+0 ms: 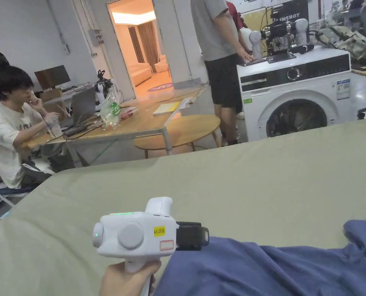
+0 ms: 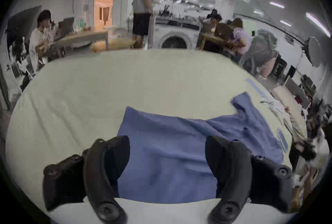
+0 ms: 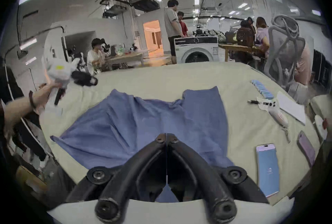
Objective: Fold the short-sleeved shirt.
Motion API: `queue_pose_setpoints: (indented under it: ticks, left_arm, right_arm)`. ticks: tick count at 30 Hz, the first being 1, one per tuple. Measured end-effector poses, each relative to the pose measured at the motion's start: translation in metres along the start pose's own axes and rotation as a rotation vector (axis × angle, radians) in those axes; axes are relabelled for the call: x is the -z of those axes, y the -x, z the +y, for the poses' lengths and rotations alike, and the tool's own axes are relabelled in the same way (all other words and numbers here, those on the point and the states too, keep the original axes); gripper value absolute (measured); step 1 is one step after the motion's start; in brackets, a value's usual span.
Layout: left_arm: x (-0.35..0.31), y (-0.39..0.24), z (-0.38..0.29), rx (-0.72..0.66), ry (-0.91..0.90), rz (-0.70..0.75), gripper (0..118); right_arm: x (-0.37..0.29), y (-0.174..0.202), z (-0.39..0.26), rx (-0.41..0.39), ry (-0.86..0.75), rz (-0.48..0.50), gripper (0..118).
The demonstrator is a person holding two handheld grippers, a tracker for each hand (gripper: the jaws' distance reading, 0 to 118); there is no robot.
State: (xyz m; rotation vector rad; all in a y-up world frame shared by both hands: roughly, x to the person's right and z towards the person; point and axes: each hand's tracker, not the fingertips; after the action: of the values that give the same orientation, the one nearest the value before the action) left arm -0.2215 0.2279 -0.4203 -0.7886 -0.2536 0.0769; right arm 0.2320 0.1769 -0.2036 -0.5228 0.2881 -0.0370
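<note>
Broadly, pale green cloth-covered table (image 1: 255,173) fills foreground; white front-loading washing machine (image 1: 298,92) beyond far edge. Rumpled blue short-sleeved shirt (image 3: 143,123) lies spread at near edge. Left gripper (image 2: 167,165) held above shirt, jaws wide apart, empty. Right gripper (image 3: 167,140) jaws closed together; whether cloth is pinched, cannot tell. Right gripper view adds blue-screened phone (image 3: 267,168) near right edge.

One blue shirt (image 3: 143,123), two grippers (image 2: 167,165) (image 3: 167,140), two phones (image 3: 267,168) (image 3: 306,148), one washing machine (image 1: 294,96), one green-covered table (image 1: 217,185).
</note>
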Motion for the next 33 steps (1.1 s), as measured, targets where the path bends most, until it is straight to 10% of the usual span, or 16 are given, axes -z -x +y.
queue_pose_setpoints:
  ticks: [5,16,19,22,25,28,33]
  left_arm:
    - [0.092,0.035,0.027,-0.065,0.098,0.108,87]
    - [0.144,0.041,0.021,-0.057,0.187,0.18,47]
    - [0.147,0.034,0.022,-0.041,0.207,0.183,0]
    - [0.158,0.022,0.013,0.056,0.225,0.247,0]
    - [0.16,0.021,0.011,0.06,0.229,0.251,0]
    - [0.154,0.017,0.012,0.057,0.246,0.247,0]
    - [0.149,0.019,0.012,0.045,0.257,0.224,0]
  right_arm:
    - [-0.004,-0.031,-0.018,-0.079,0.069,-0.118,0]
    - [-0.004,-0.074,-0.043,0.099,0.167,-0.154,0]
    - [0.005,-0.077,-0.026,0.12,0.147,-0.139,0]
    - [0.03,-0.084,0.003,0.185,0.111,-0.117,2]
    - [0.071,-0.099,0.034,0.217,0.107,-0.112,42]
    - [0.132,-0.104,0.058,0.124,0.245,-0.199,43]
    - [0.212,-0.134,0.055,0.231,0.464,-0.267,43]
